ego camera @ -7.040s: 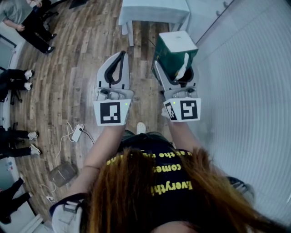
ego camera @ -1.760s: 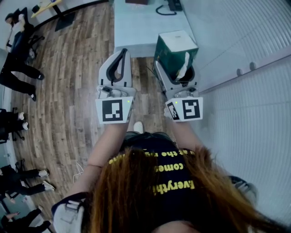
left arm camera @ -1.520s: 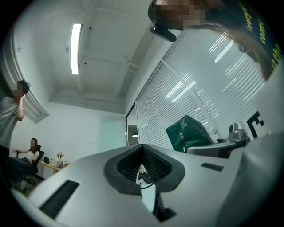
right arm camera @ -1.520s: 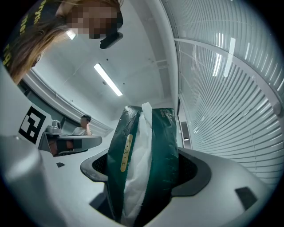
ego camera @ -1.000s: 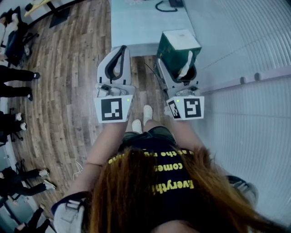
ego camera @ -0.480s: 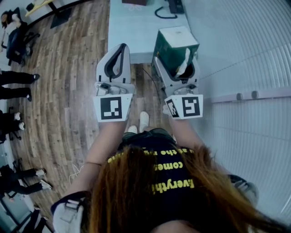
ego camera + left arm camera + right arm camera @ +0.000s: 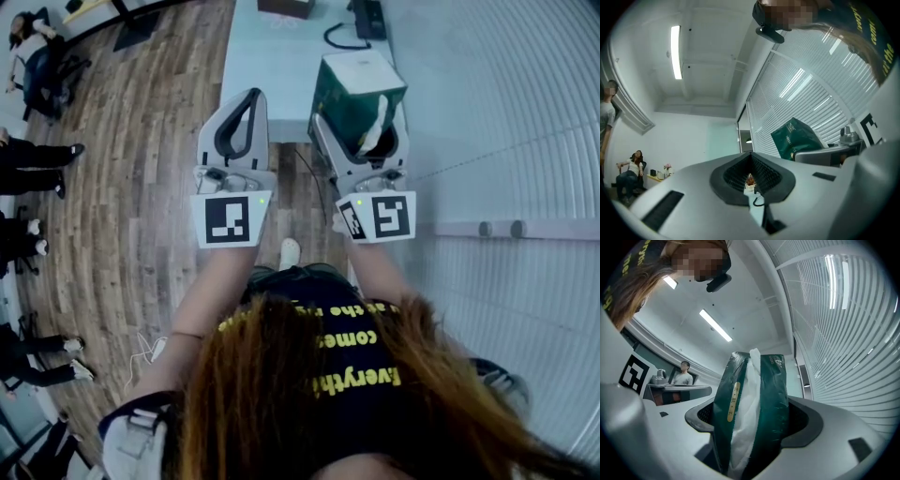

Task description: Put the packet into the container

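Note:
A dark green packet [image 7: 360, 92] with white tissue poking from its side is clamped upright in my right gripper [image 7: 364, 127]. The right gripper view shows the packet [image 7: 765, 399] filling the space between the jaws of that gripper [image 7: 754, 414]. My left gripper [image 7: 247, 101] is held level beside it, shut with nothing in it. From the left gripper view, its jaws [image 7: 751, 158] meet at the tips and the packet [image 7: 796, 138] shows off to the right. I cannot make out a container for certain.
A pale table [image 7: 277, 58] stands just ahead, with a black device and cable [image 7: 361, 21] and a brown box [image 7: 287, 7] at its far end. White slatted blinds [image 7: 506, 103] line the right side. People [image 7: 33, 159] sit along the left over the wooden floor [image 7: 141, 141].
The table has come nearer under the grippers as the person walked forward. Both grippers keep their pose, and the packet stays in the right one.

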The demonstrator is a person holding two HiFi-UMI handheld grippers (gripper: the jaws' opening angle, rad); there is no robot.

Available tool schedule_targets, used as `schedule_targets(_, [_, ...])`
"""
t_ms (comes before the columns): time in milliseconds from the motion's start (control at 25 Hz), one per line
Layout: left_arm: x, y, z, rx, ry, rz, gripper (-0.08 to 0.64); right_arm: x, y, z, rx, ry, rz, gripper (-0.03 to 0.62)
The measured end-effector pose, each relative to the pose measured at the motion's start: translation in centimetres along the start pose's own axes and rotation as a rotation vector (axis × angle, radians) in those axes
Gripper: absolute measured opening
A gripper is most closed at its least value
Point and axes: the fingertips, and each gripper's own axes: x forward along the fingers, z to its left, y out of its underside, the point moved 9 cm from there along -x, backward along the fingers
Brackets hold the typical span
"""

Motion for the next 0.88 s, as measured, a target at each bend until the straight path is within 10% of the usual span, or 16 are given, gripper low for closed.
schedule_targets(880, [6.5, 1.2, 3.0, -0.013, -0.039, 0.018, 0.002, 5.6, 1.3, -4.1, 0.021, 0.008, 0.033, 0.377])
